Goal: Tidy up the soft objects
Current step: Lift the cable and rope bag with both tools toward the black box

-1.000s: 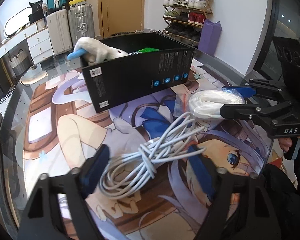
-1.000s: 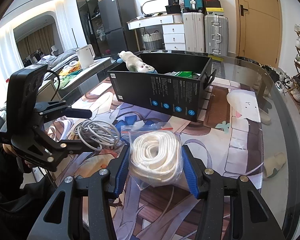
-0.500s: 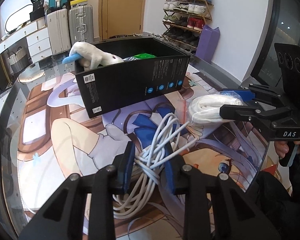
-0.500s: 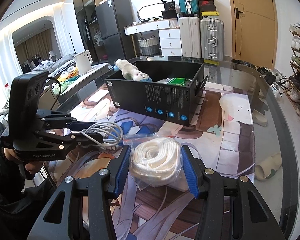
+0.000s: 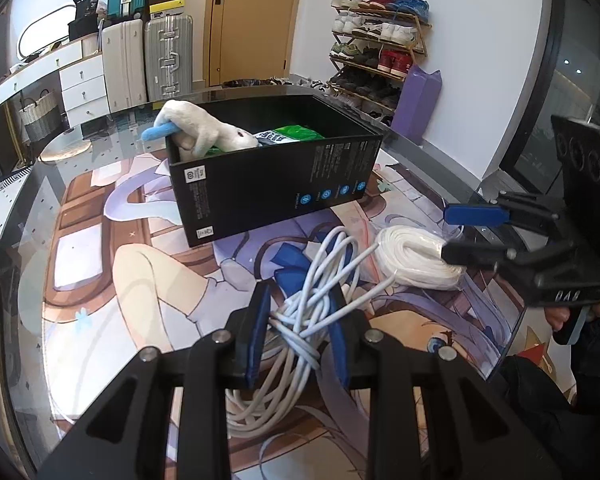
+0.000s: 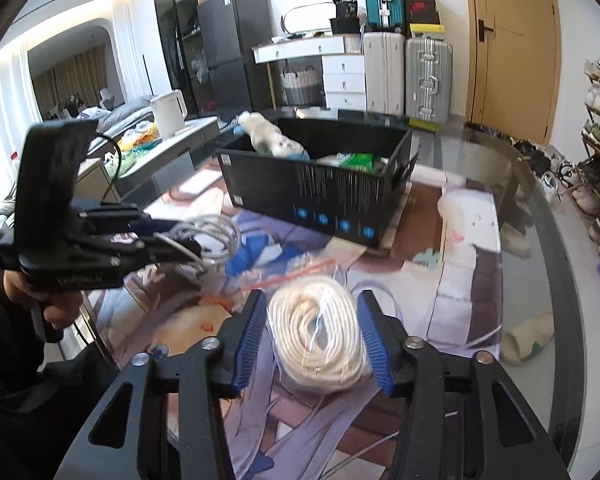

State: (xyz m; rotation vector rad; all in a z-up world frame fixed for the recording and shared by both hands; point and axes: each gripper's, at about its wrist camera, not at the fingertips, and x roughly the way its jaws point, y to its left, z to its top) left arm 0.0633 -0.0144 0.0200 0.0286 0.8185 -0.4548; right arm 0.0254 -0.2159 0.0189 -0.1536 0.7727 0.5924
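My left gripper is shut on a bundle of white cable, held above the printed mat; it also shows in the right wrist view. My right gripper has its blue pads on both sides of a bagged coil of white rope, which also shows in the left wrist view. A black box behind holds a white plush toy and a green packet.
The glass table edge runs close on the right. Suitcases, a white dresser and a shoe rack stand beyond the table. A white kettle stands on a side counter.
My left gripper closed on the cable bundle and lifted it toward the box. My right gripper stayed around the bagged rope and shifted slightly with it.
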